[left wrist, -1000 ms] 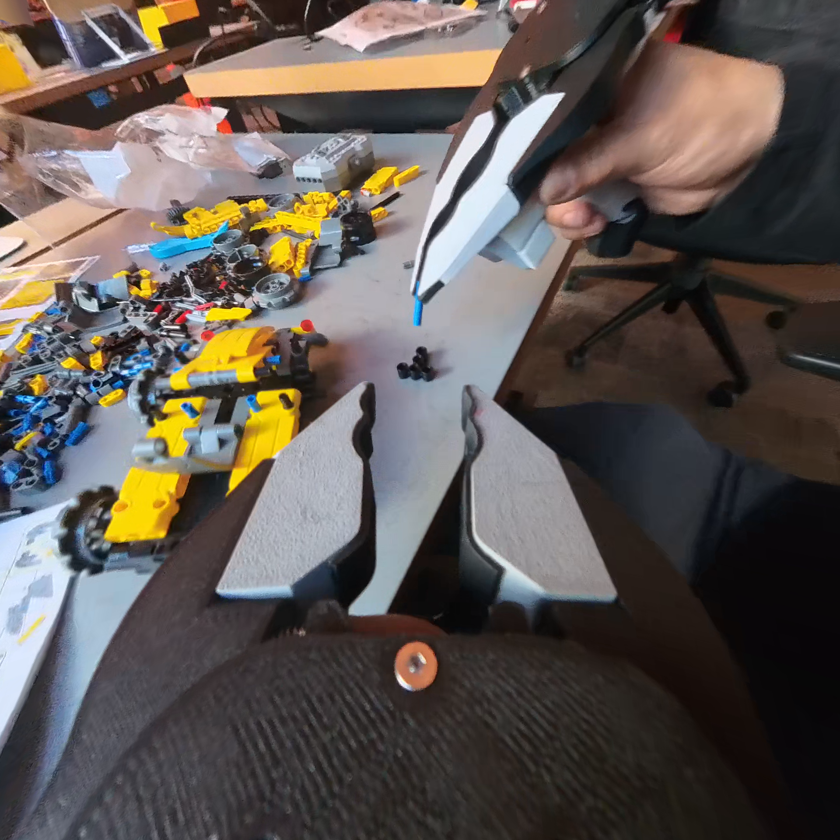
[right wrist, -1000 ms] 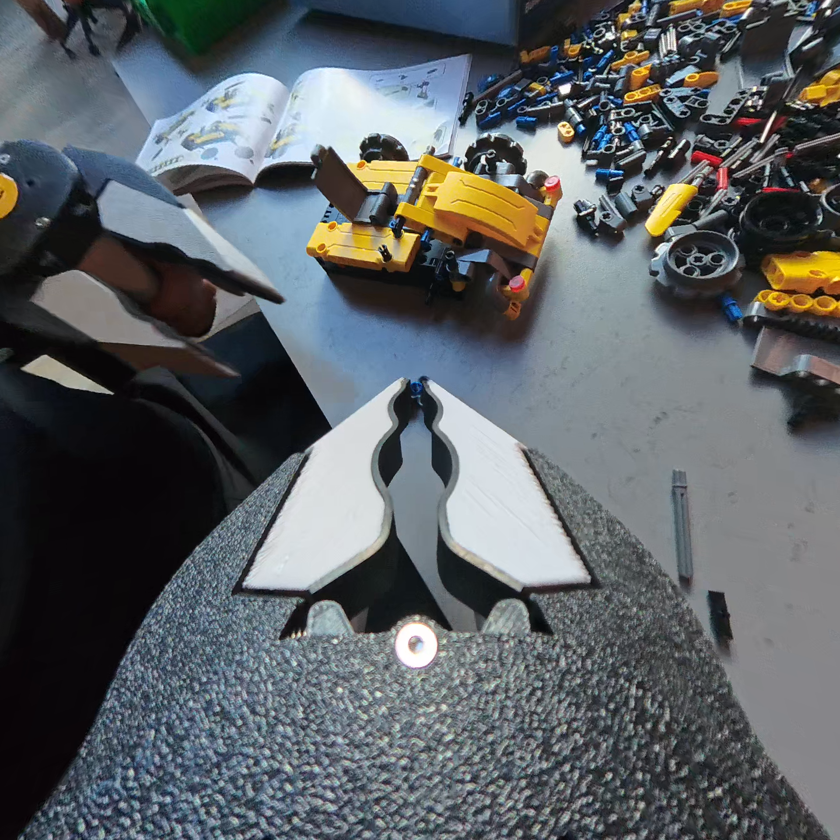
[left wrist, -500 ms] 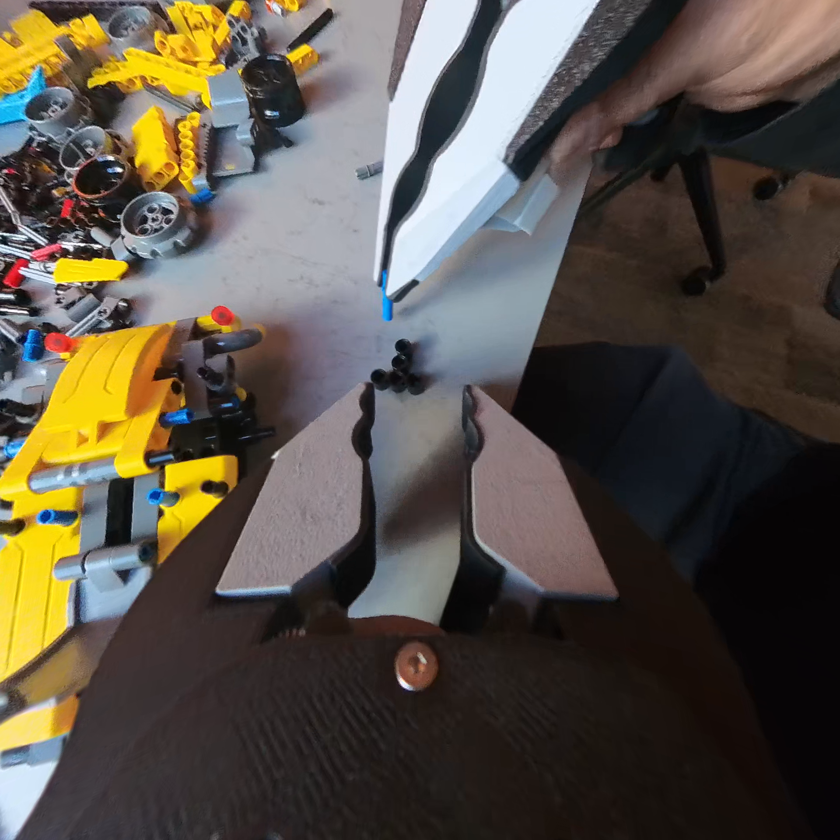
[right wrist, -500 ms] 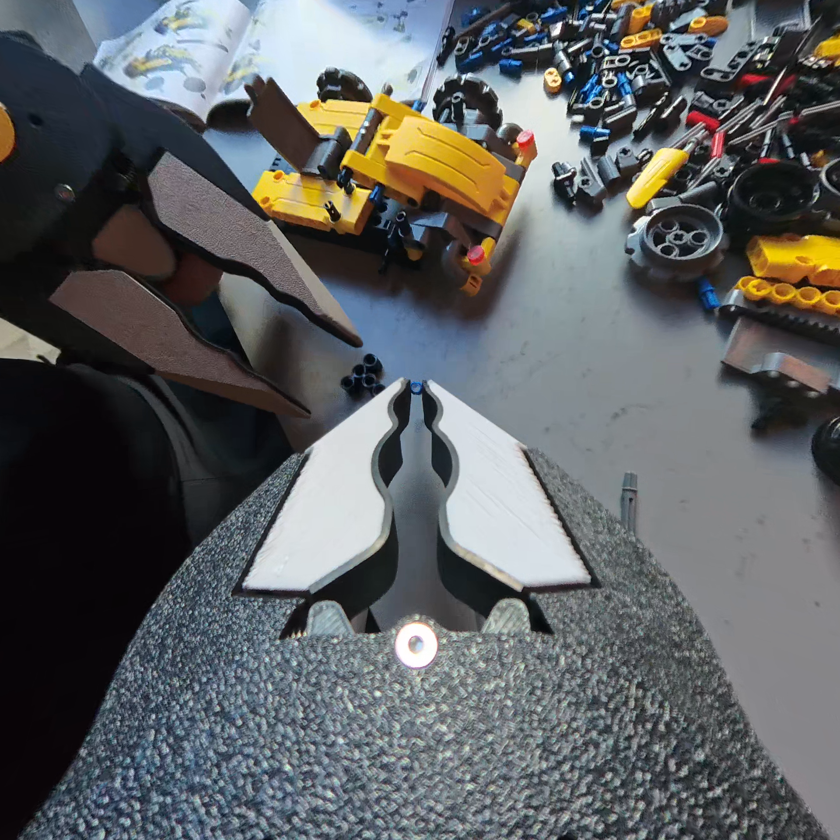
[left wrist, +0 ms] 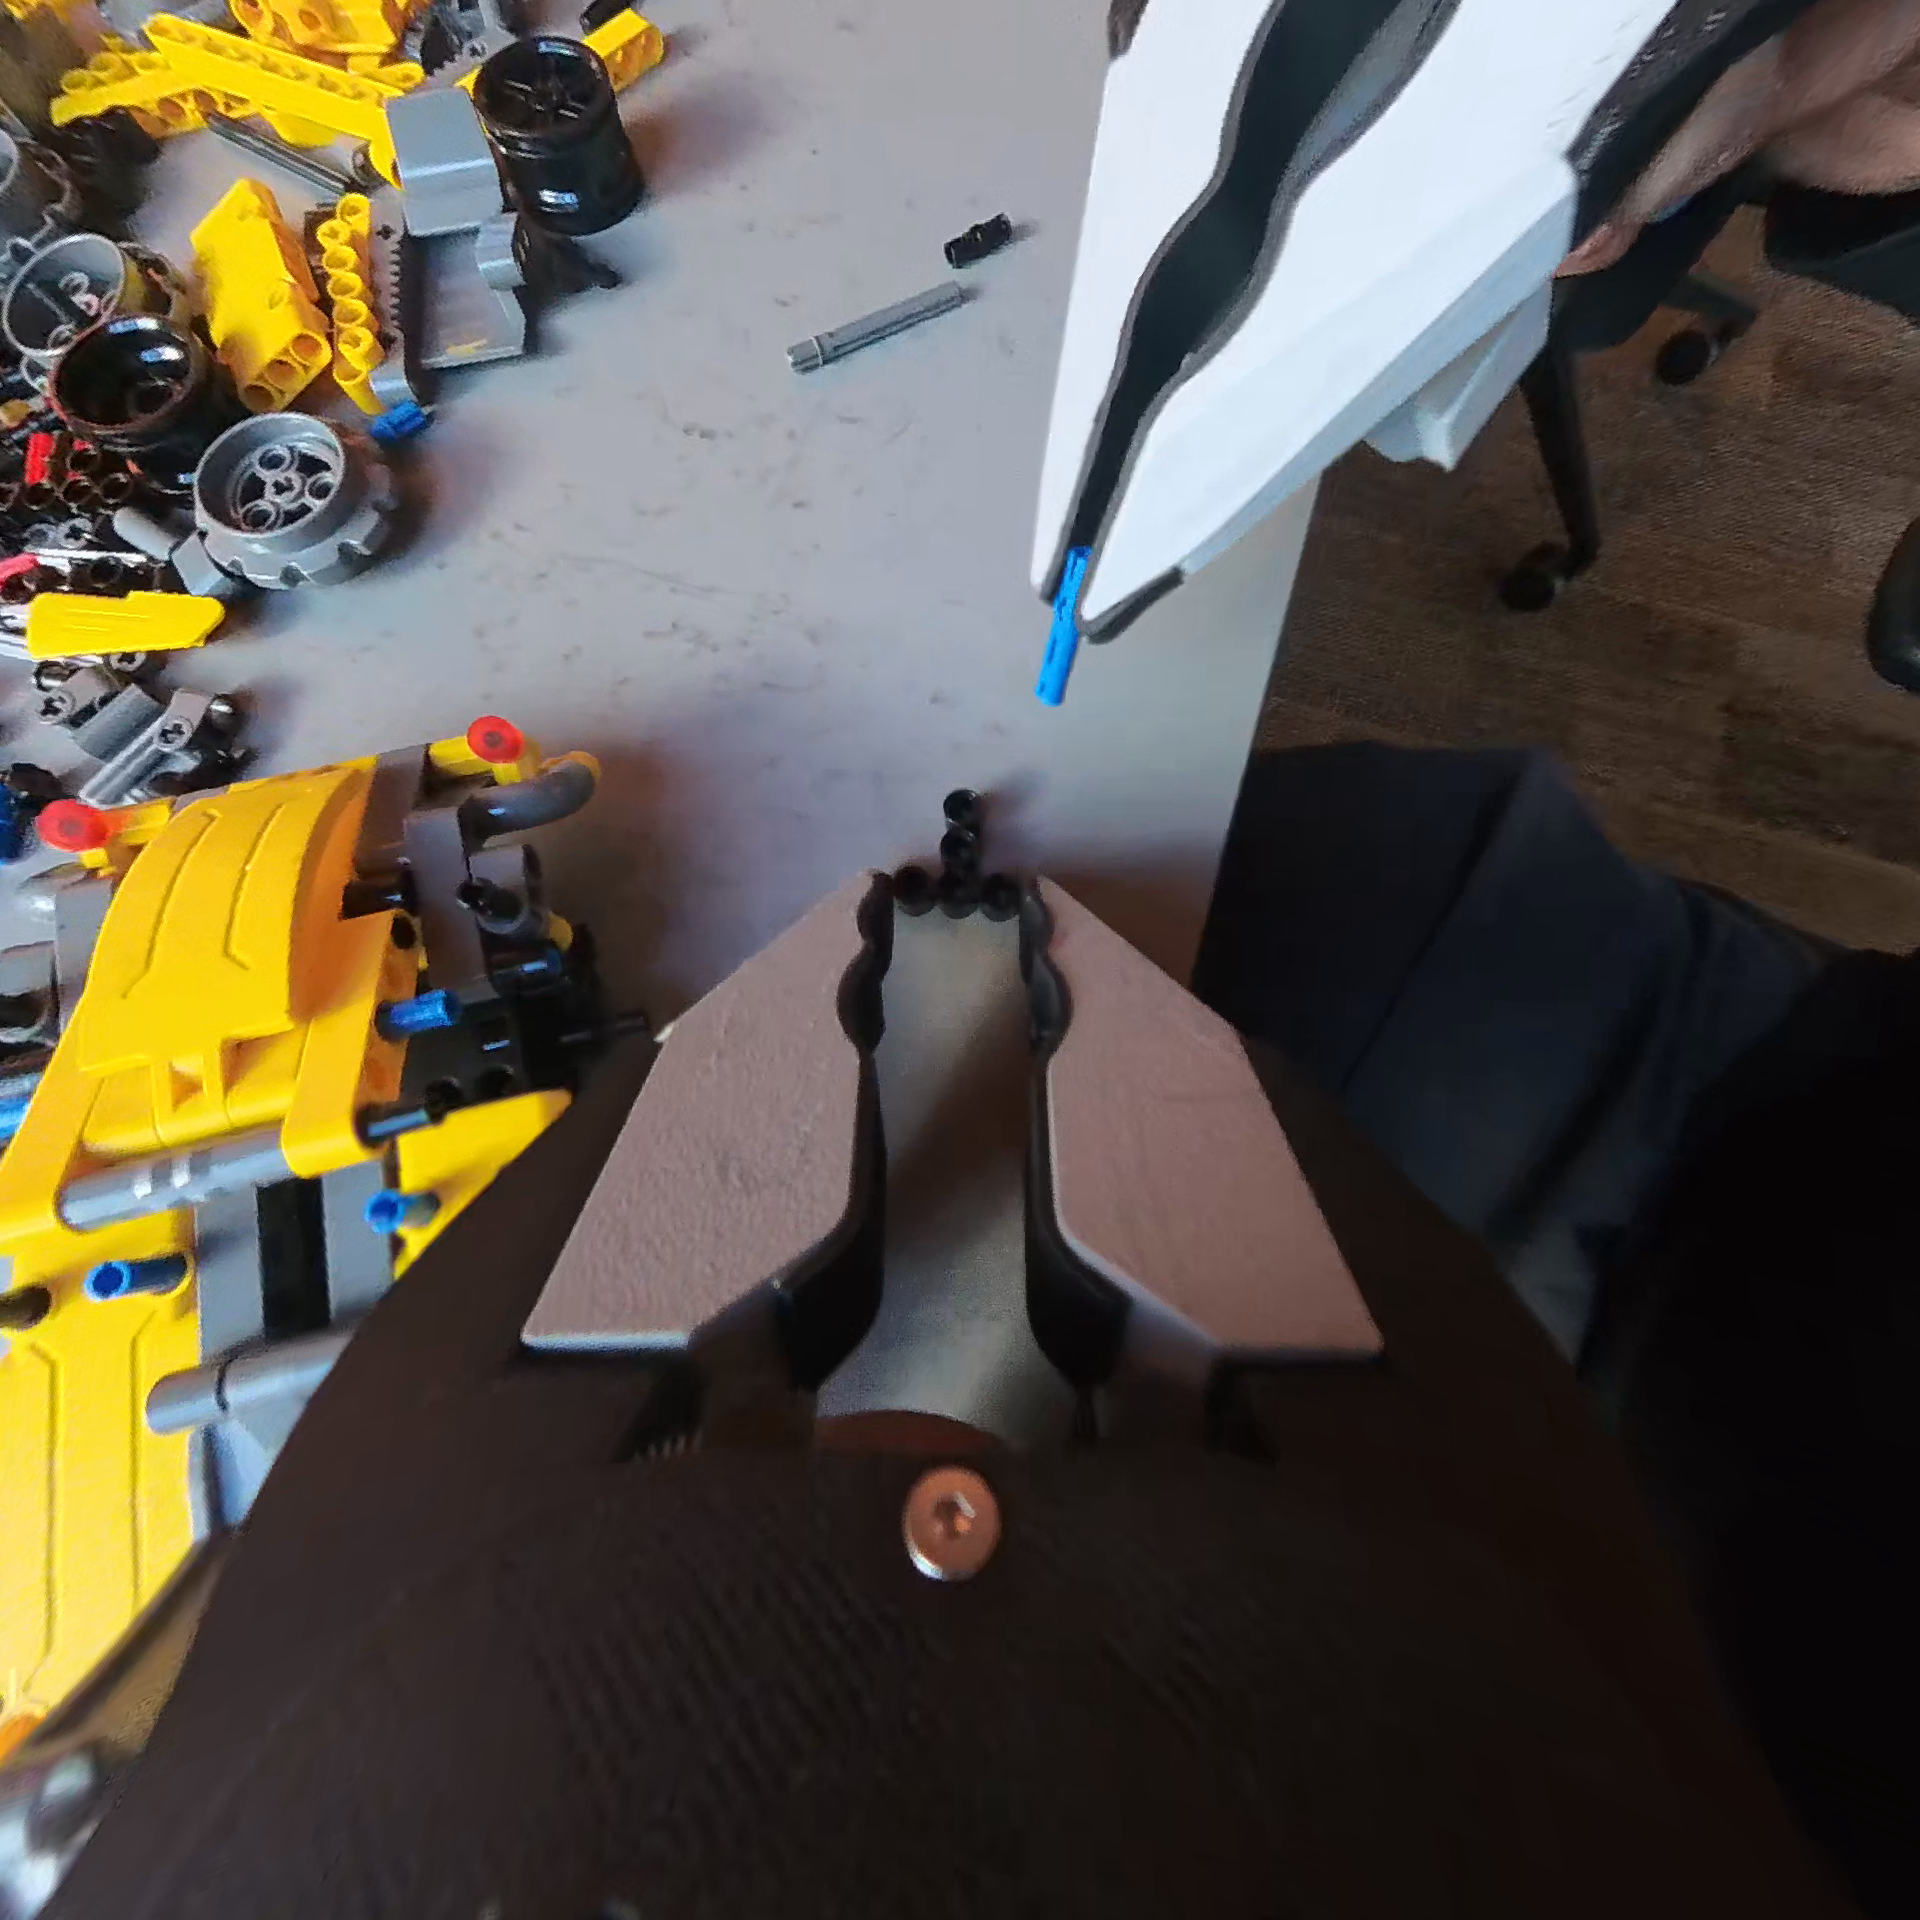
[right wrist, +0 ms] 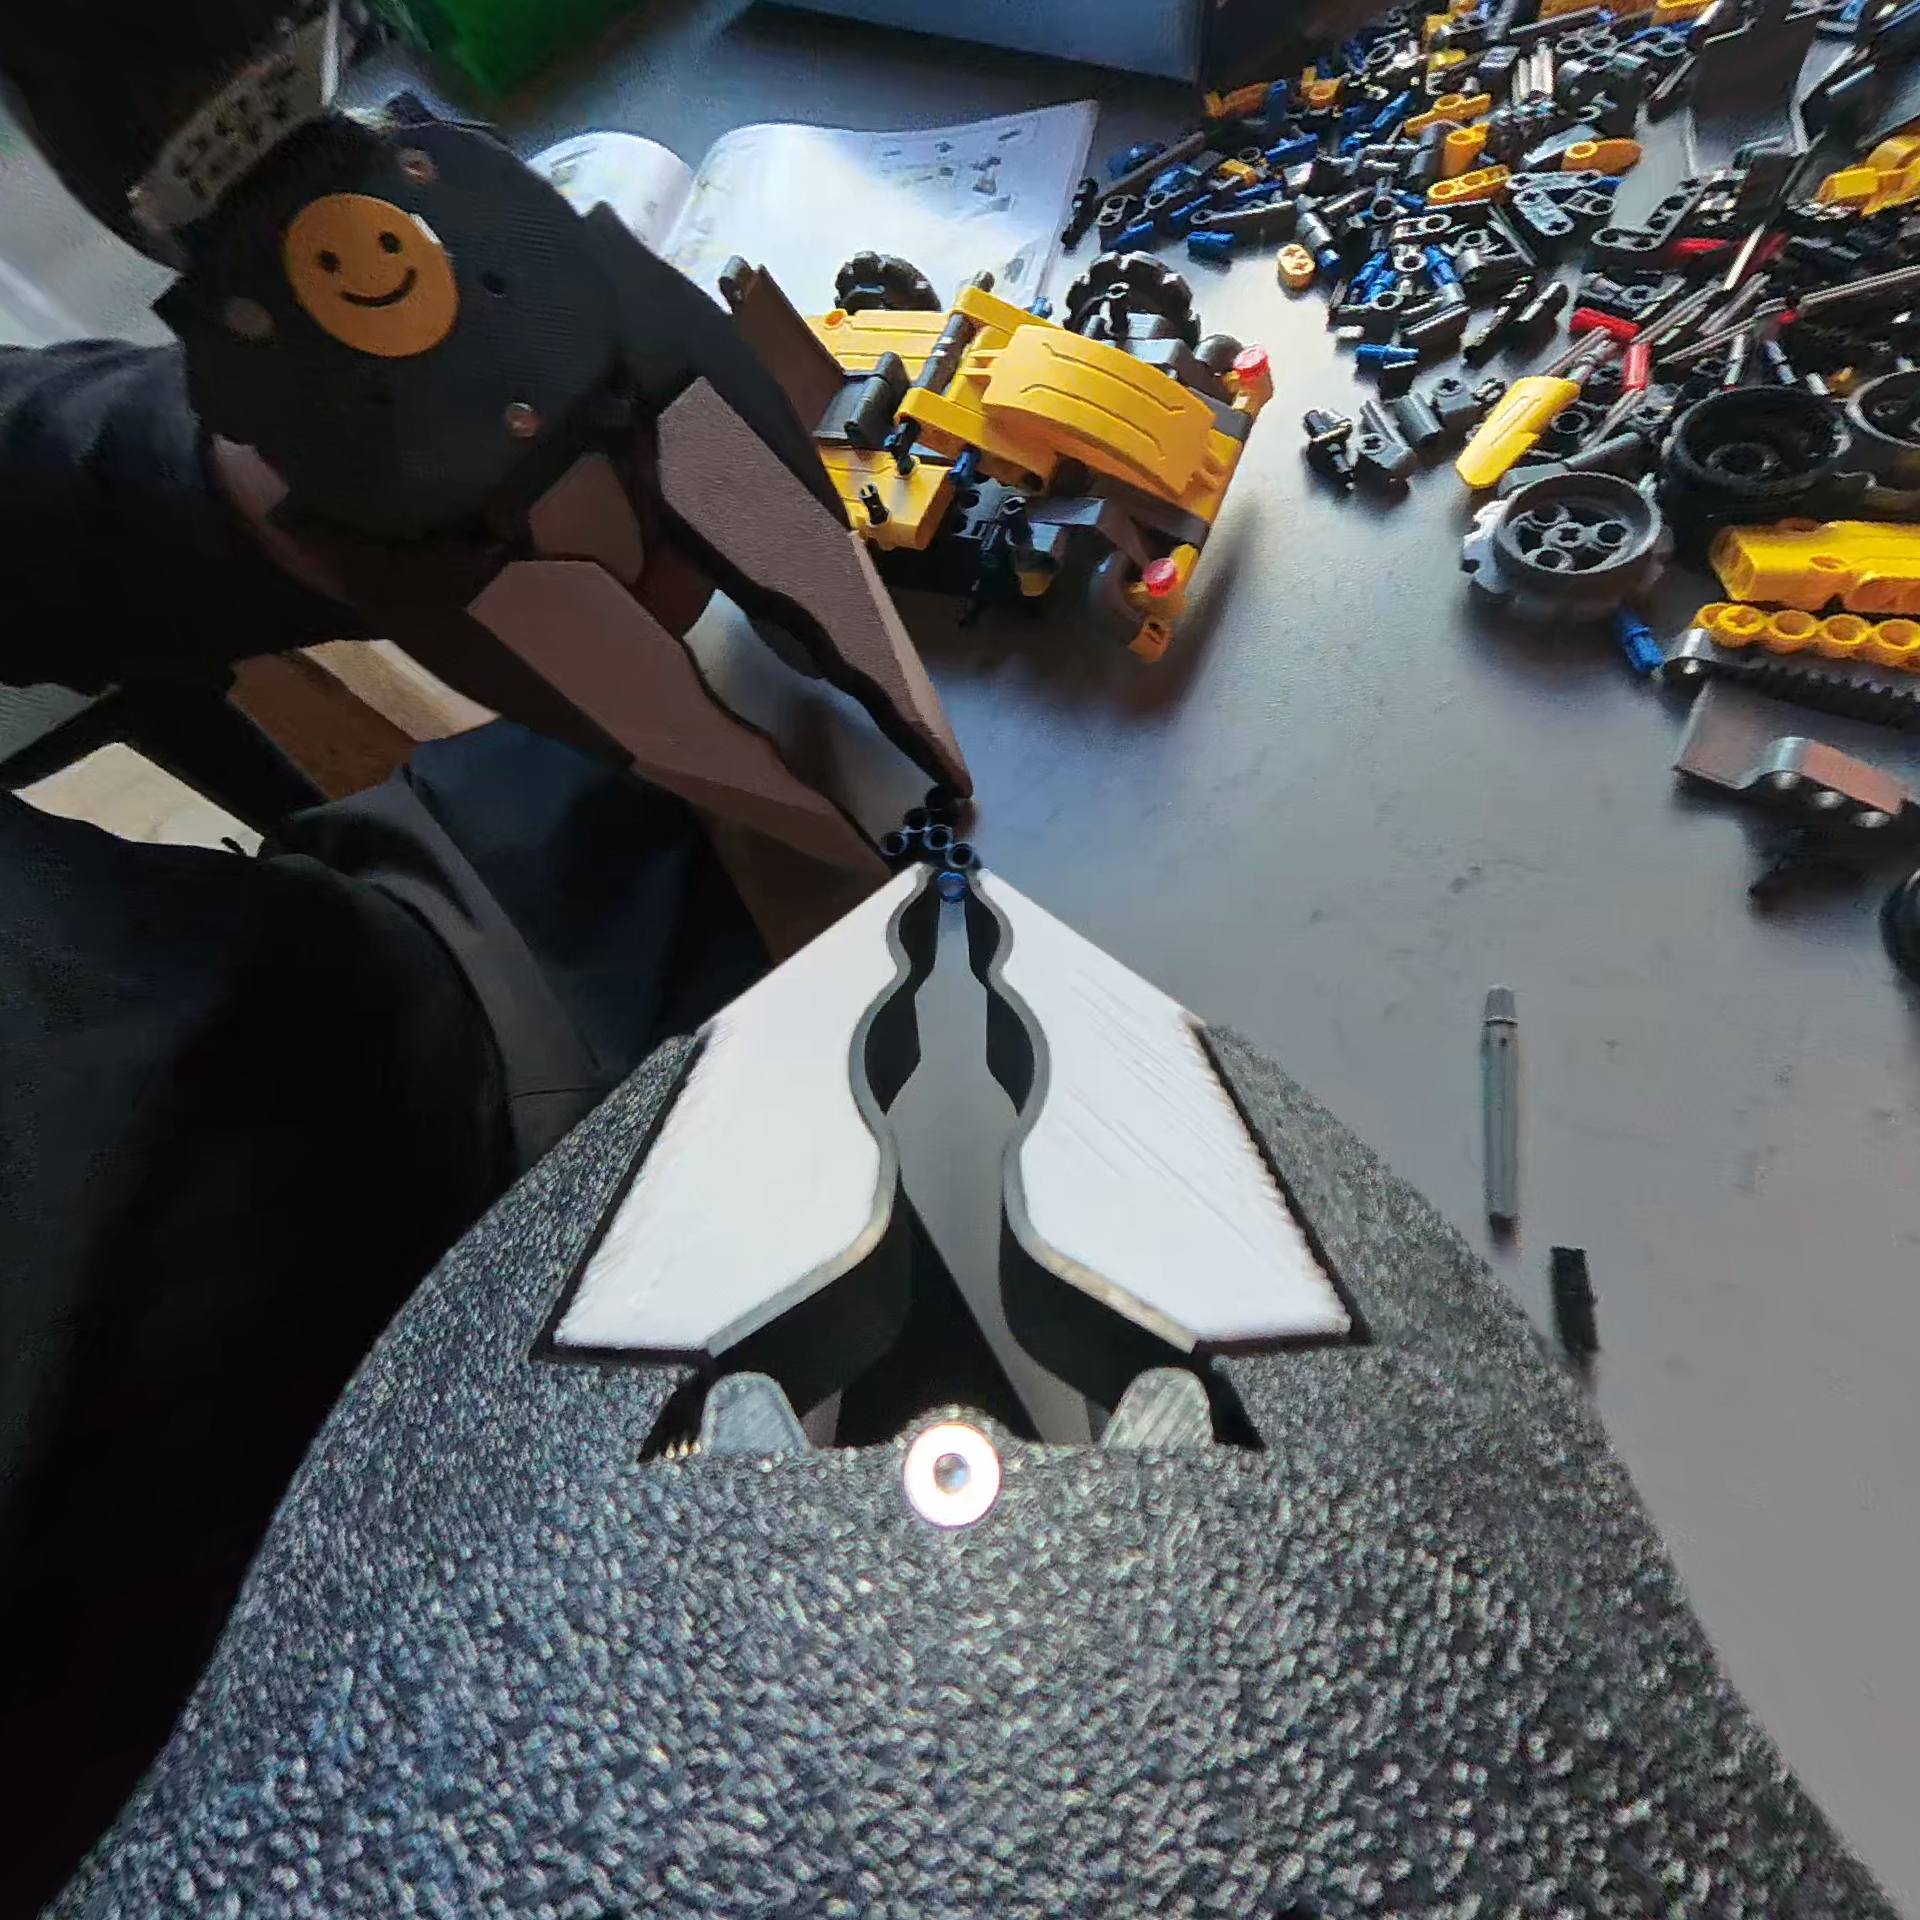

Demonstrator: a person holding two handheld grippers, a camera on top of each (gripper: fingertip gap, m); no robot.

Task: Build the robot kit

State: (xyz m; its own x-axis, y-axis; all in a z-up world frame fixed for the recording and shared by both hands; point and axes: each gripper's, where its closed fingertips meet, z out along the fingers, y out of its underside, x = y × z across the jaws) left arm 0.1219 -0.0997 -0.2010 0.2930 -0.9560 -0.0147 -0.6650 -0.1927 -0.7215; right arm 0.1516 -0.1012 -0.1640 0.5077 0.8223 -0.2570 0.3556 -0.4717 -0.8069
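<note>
At frame centre, the left gripper [left wrist: 956,894] is open around the black connector piece [left wrist: 961,868]; the right gripper [right wrist: 948,883] pinches a blue pin [left wrist: 1062,639].

The left tool [left wrist: 956,894] is reaching low over the grey worktop [left wrist: 727,582], its brown fingers [left wrist: 748,1122] standing apart with a small cluster of black pins [left wrist: 958,868] sitting right at their tips. The right tool [left wrist: 1075,608], white-fingered, is hanging just beyond, pinching a blue pin [left wrist: 1060,644] that is pointing down at the cluster. A yellow model vehicle [left wrist: 229,997] is lying to the left, with a grey axle [left wrist: 873,327] farther off.
</note>
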